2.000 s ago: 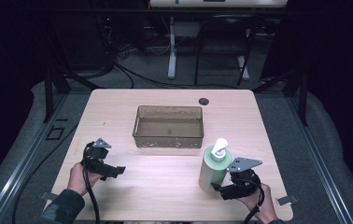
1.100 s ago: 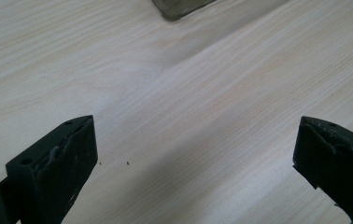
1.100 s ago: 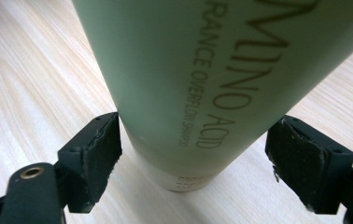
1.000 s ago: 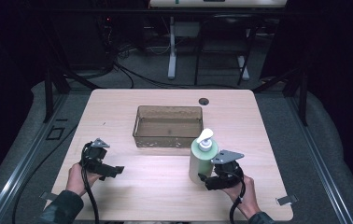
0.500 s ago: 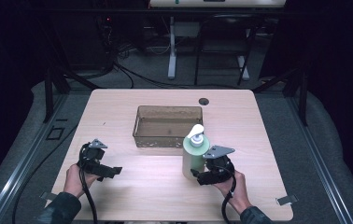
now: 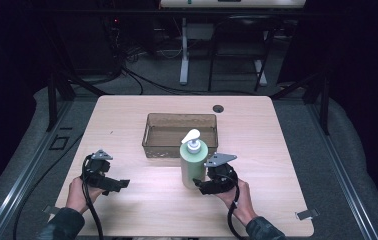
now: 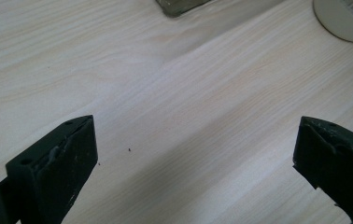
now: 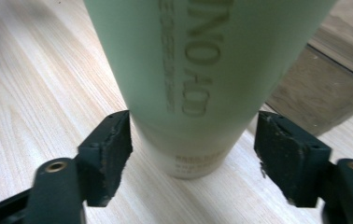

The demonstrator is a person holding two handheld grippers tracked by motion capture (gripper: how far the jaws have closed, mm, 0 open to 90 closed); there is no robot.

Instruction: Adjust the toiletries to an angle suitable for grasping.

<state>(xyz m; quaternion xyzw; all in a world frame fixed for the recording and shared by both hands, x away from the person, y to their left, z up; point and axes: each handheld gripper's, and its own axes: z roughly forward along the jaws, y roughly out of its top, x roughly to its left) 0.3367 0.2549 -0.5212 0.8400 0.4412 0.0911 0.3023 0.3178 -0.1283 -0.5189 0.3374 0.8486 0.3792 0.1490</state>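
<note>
A pale green pump bottle [image 6: 193, 165] with a white pump head stands upright on the wooden table, just in front of the brown see-through bin [image 6: 177, 148]. My right gripper [image 6: 200, 186] reaches it from the right, low at its base. In the right gripper view the bottle [image 8: 202, 70] stands between the jaws, which have just been closing, and both pads [image 8: 111, 154] lie against its lower sides. My left gripper [image 6: 117, 185] rests at the table's front left, open, over bare wood [image 7: 195, 154]. The bottle's base [image 7: 347, 18] shows at the top right of the left gripper view.
The bin looks empty and sits mid-table; its corner [image 7: 179, 5] and wall [image 8: 314, 93] appear in the gripper views. A small dark round spot [image 6: 218, 108] lies near the table's far edge. Bare wood stretches between the two hands.
My right gripper and the bottle have moved together to the left, from the front right toward the middle before the bin. The left hand has stayed put.
</note>
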